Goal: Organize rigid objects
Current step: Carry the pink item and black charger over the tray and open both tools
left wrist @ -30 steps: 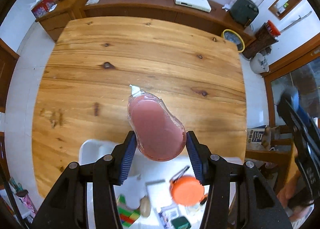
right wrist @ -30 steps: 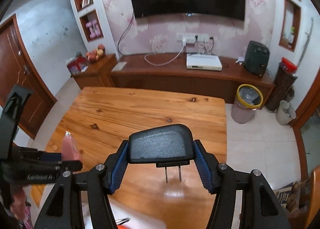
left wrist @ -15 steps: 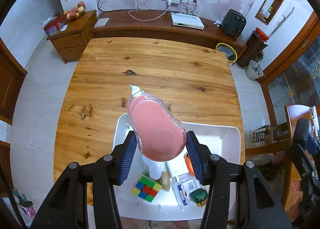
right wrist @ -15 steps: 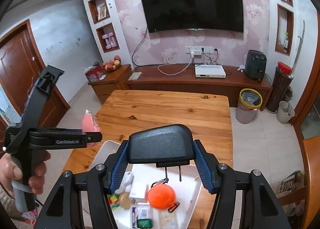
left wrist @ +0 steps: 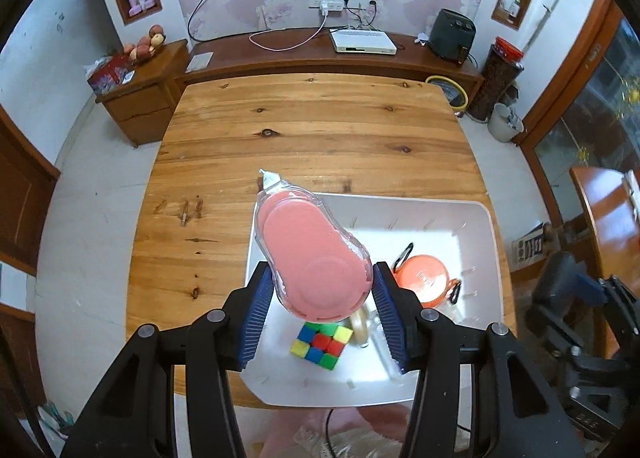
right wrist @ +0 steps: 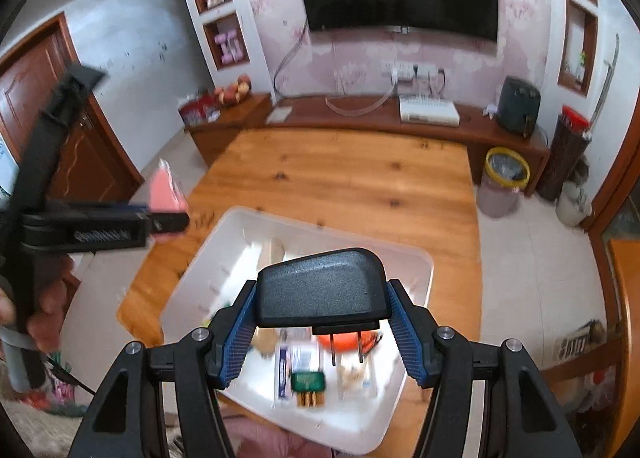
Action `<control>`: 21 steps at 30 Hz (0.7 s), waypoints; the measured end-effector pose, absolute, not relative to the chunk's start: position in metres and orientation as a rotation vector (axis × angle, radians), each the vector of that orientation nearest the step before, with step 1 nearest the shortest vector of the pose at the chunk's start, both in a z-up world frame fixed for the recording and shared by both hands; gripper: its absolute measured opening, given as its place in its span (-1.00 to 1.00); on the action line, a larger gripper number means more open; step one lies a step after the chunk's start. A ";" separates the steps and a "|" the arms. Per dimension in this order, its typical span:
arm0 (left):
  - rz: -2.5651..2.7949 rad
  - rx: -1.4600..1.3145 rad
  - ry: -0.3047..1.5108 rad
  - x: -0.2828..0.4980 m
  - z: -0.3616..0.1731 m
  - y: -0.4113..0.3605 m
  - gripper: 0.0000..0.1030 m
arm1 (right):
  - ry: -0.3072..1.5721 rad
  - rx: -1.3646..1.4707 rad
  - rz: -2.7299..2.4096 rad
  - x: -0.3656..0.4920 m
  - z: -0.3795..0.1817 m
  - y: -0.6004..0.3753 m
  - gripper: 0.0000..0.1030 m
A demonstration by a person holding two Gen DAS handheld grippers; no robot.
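My left gripper [left wrist: 323,308] is shut on a pink correction-tape dispenser [left wrist: 312,254] with a clear shell, held high above the white tray [left wrist: 478,225]. My right gripper [right wrist: 322,328] is shut on a black plug adapter [right wrist: 322,286] with two prongs pointing down, held above the same tray [right wrist: 422,258]. In the tray lie an orange round case [left wrist: 426,282], a colour cube [left wrist: 322,344] and several small items. The left gripper also shows in the right wrist view [right wrist: 170,217], at the left, with the pink dispenser [right wrist: 166,189].
The tray sits on the near end of a wooden table [left wrist: 316,129]. A sideboard [left wrist: 328,57] with a white box stands behind it. A yellow-rimmed bin [right wrist: 504,173] stands right of the table. A wooden chair [left wrist: 608,209] is at the right.
Both grippers have risen and pulled back from the table with their objects still held. The tray and its contents have come into fuller view below them.
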State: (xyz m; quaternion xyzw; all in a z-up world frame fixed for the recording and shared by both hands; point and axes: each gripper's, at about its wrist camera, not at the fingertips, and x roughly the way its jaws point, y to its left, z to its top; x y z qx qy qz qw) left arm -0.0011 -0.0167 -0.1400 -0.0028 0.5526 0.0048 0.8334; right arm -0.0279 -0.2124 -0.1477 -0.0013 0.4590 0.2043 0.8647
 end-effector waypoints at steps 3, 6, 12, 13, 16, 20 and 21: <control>0.003 0.024 1.173 -0.003 -0.145 -0.015 0.04 | 1.009 -0.011 0.408 -0.030 -0.165 -0.204 0.22; -0.015 0.050 1.180 0.000 -0.151 -0.010 0.04 | 1.028 -0.044 0.392 -0.033 -0.176 -0.195 0.22; -0.065 0.089 1.193 0.004 -0.161 0.003 0.04 | 1.120 -0.092 0.333 -0.023 -0.208 -0.170 0.22; -0.073 0.095 1.195 0.004 -0.163 0.006 0.04 | 1.142 -0.089 0.326 -0.020 -0.214 -0.167 0.22; -0.091 0.114 1.206 0.006 -0.174 0.012 0.04 | 1.207 -0.101 0.309 -0.015 -0.232 -0.154 0.22; -0.100 0.159 1.212 0.008 -0.190 0.012 0.04 | 1.276 -0.120 0.269 -0.011 -0.252 -0.139 0.22; -0.102 0.175 1.216 0.009 -0.195 0.012 0.04 | 1.283 -0.122 0.264 -0.011 -0.255 -0.137 0.22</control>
